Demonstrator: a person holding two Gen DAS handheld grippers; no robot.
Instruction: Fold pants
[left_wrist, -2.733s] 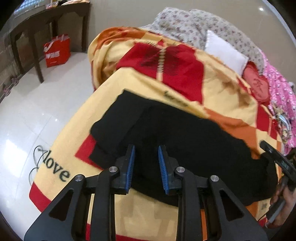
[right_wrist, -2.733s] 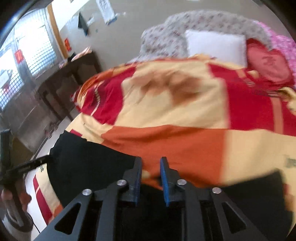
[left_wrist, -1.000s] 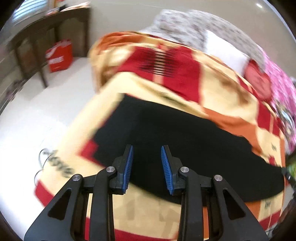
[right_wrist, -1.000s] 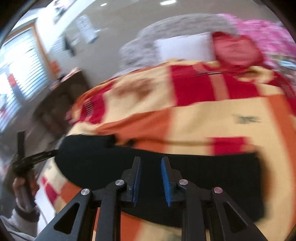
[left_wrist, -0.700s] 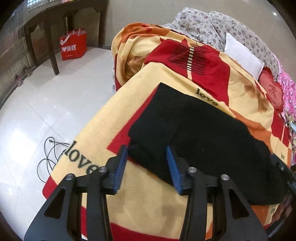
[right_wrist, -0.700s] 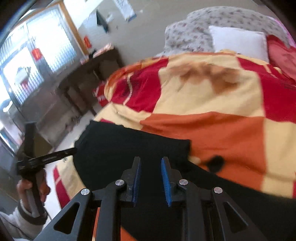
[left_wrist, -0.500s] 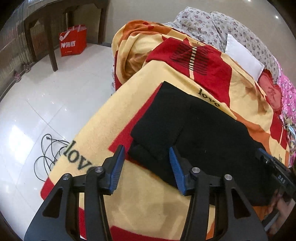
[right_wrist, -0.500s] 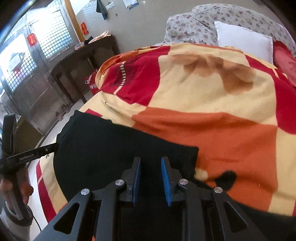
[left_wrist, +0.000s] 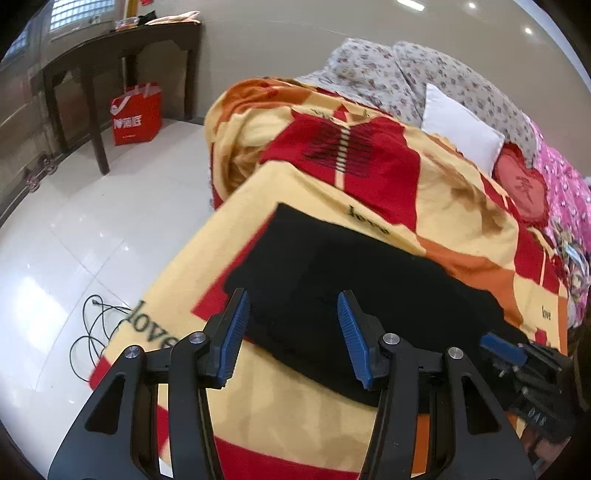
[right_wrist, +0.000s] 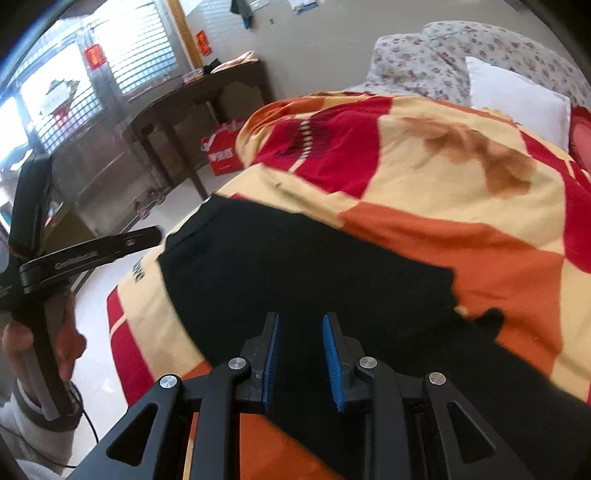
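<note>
Black pants (left_wrist: 369, 280) lie flat across a yellow, red and orange blanket (left_wrist: 388, 173) on the bed, one end folded over itself. My left gripper (left_wrist: 293, 325) is open wide and empty, hovering above the near edge of the folded end. My right gripper (right_wrist: 301, 354) is open with a narrower gap and empty, just above the pants (right_wrist: 295, 266) near the middle. The right gripper also shows in the left wrist view (left_wrist: 517, 354) at the pants' right end. The left gripper shows in the right wrist view (right_wrist: 88, 251), held by a hand.
The bed edge drops to a white tiled floor (left_wrist: 74, 229) on the left, with a black cable (left_wrist: 96, 325) on it. A dark wooden table (left_wrist: 110, 48) and a red bag (left_wrist: 136, 114) stand by the wall. Pillows (left_wrist: 458, 129) lie at the bed's head.
Both grippers have come back from a fast sweep over the pants. The left jaws have opened wider, the right jaws slightly. The pants lie with one end folded over.
</note>
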